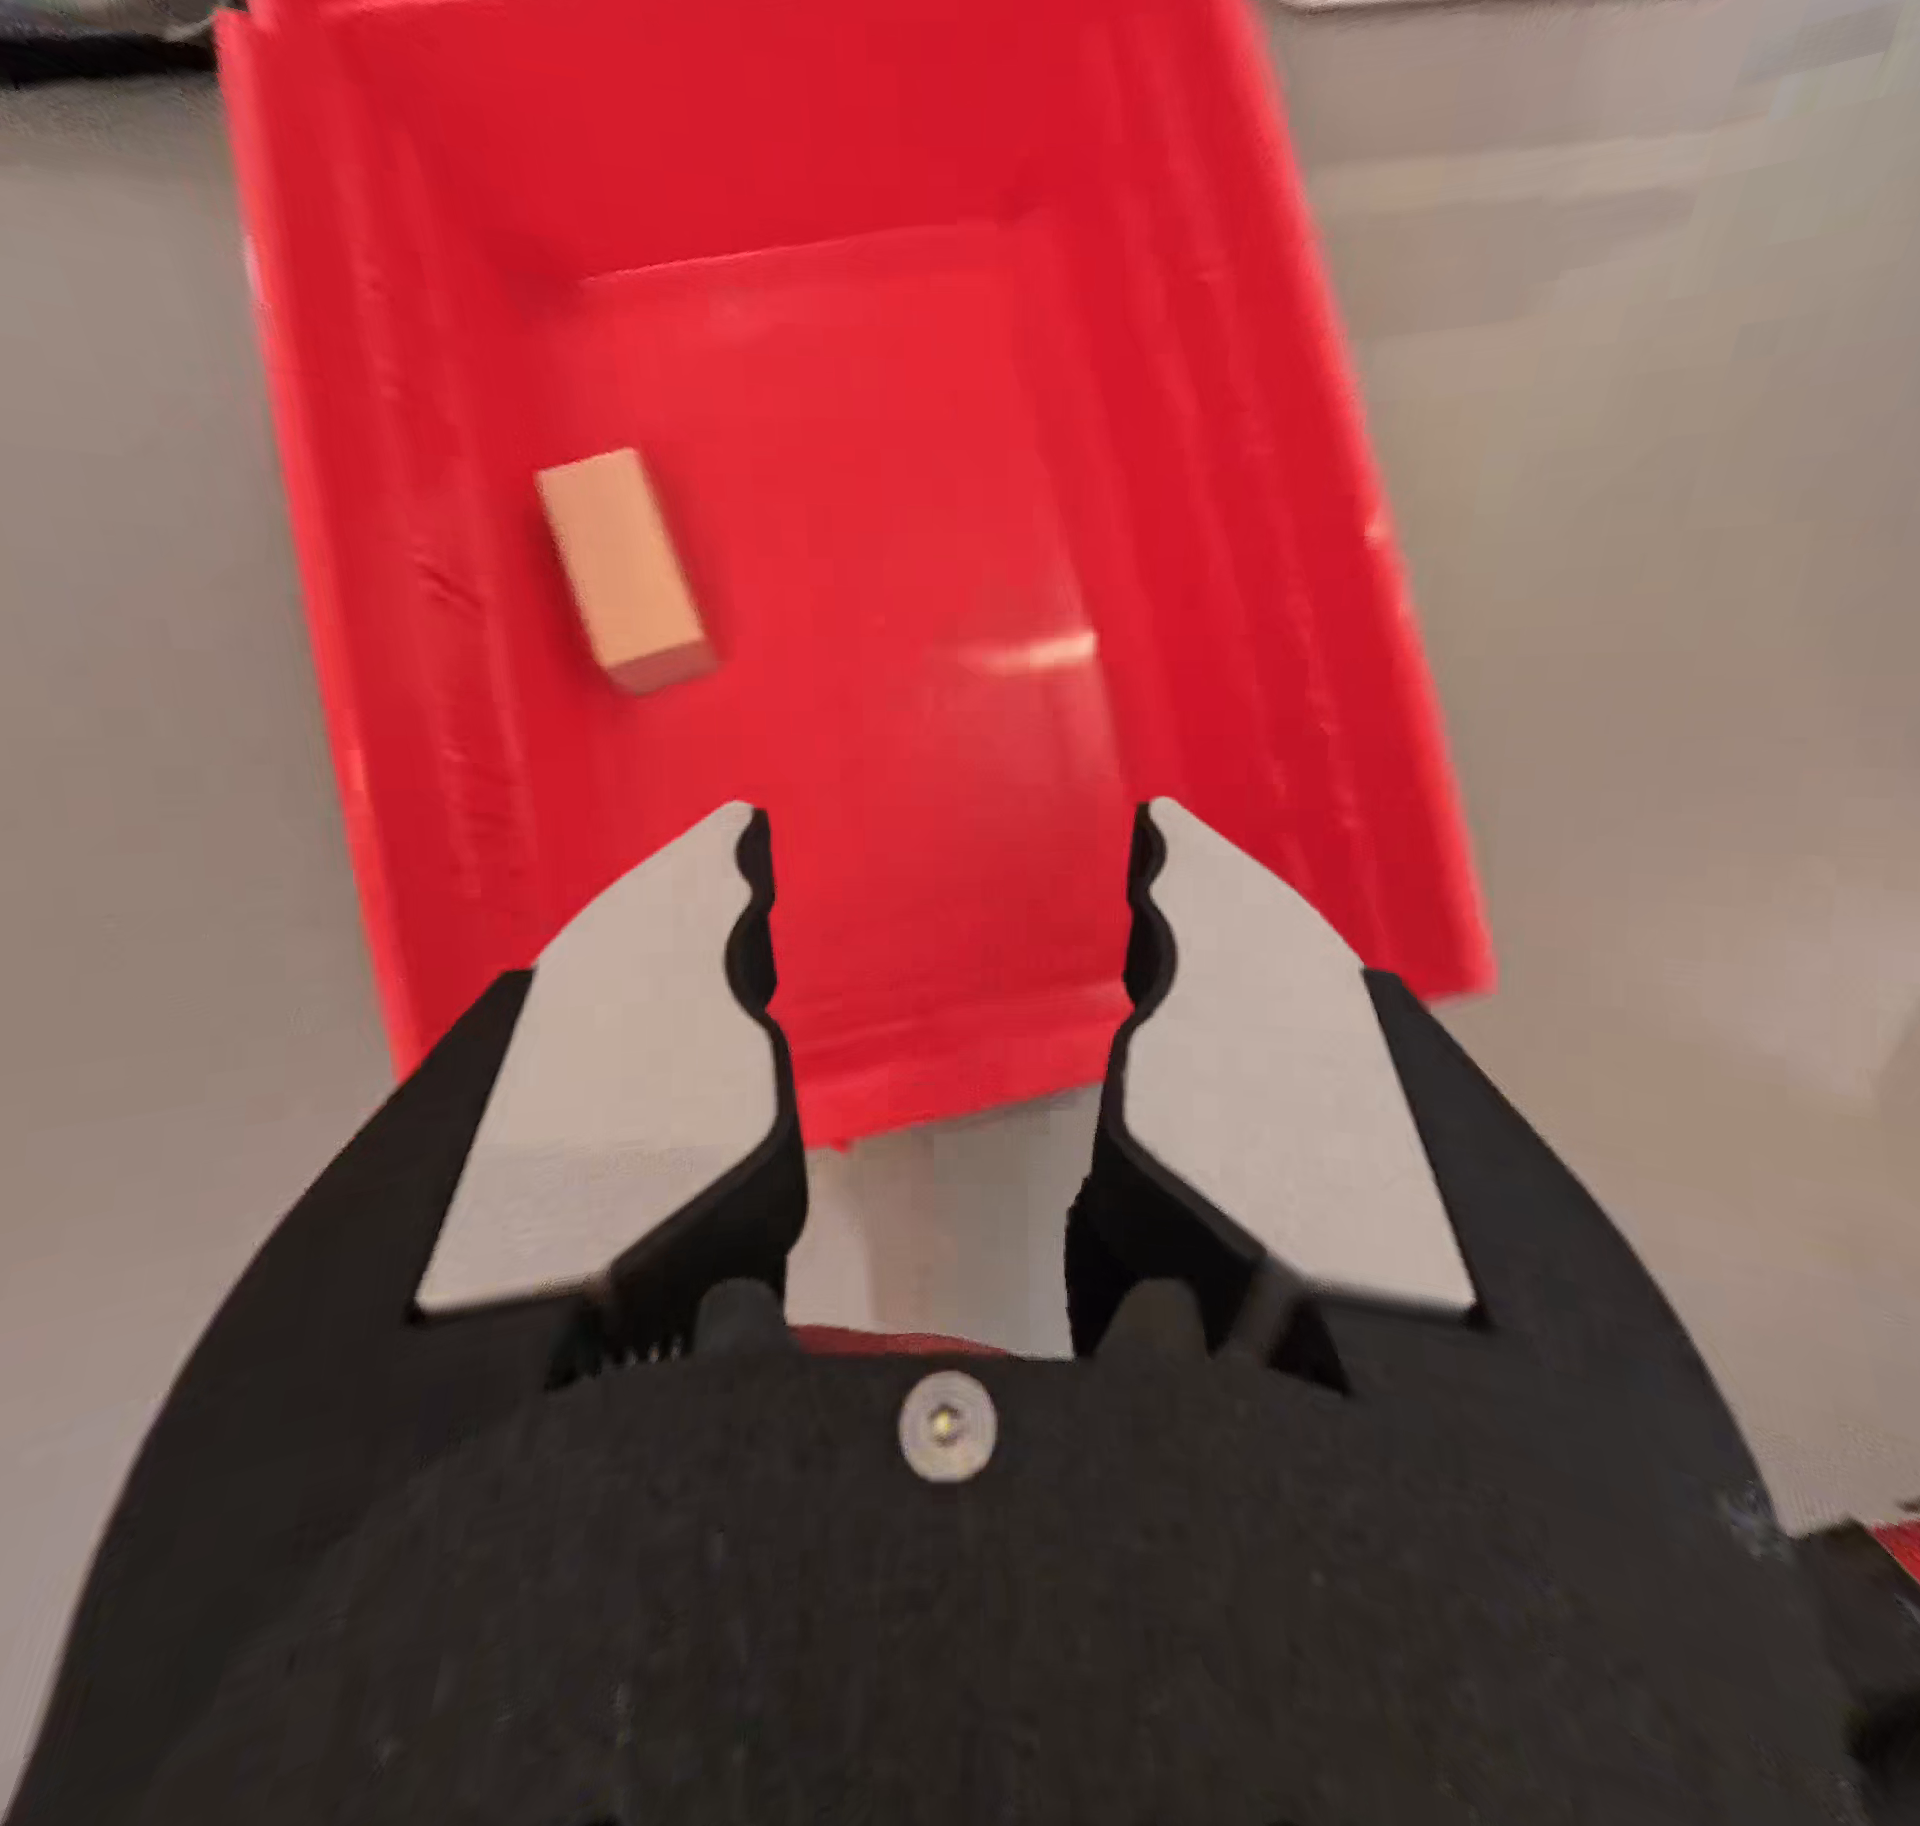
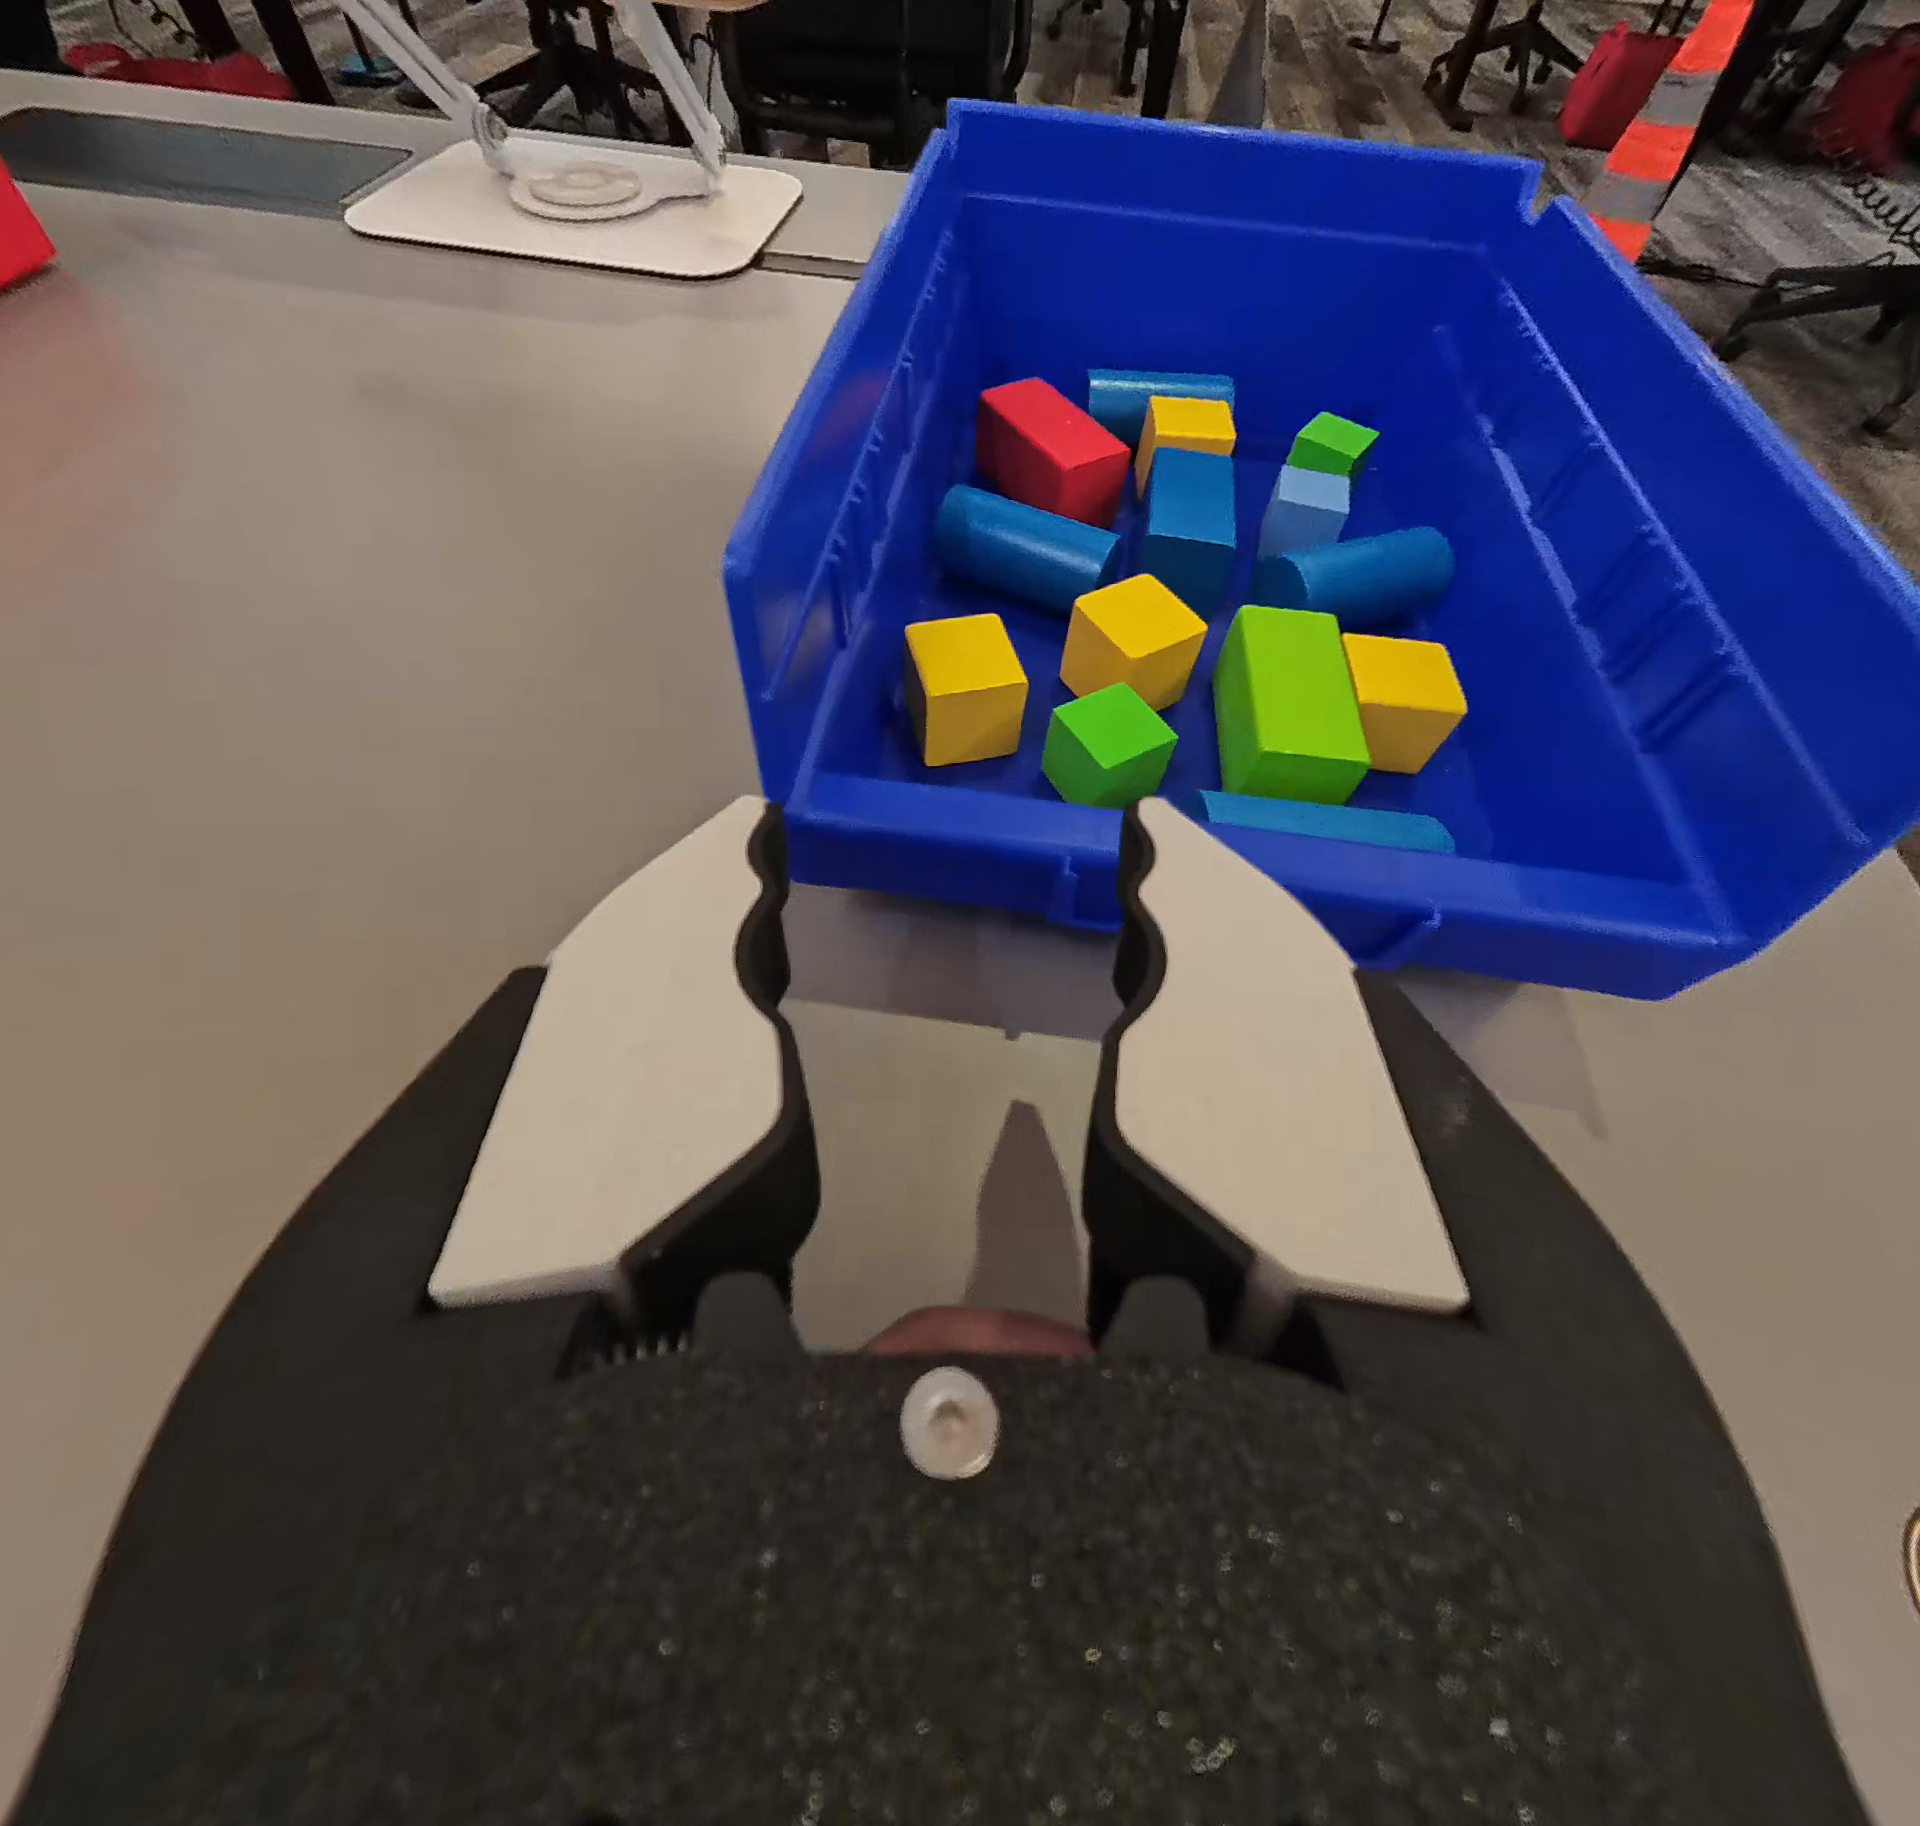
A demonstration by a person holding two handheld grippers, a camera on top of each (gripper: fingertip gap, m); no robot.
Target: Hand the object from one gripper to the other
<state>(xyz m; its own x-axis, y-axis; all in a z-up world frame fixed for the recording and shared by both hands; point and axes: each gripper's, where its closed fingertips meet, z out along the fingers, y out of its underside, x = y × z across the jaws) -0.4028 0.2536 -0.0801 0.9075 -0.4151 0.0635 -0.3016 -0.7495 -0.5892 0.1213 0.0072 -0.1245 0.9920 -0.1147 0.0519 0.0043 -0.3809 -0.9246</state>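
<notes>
Your left gripper (image 1: 951,820) hangs with its jaws apart and nothing between them over the near end of the red bin (image 1: 1340,488), where a single tan wooden block (image 1: 623,566) lies flat on the bin floor, ahead and to the left of the fingertips and clear of them. Your right gripper (image 2: 948,820) is likewise spread and empty, poised above the grey bench (image 2: 364,633) just short of the front wall of the blue bin (image 2: 1662,654), which holds a loose pile of coloured blocks (image 2: 1132,638) in yellow, green, blue and red.
</notes>
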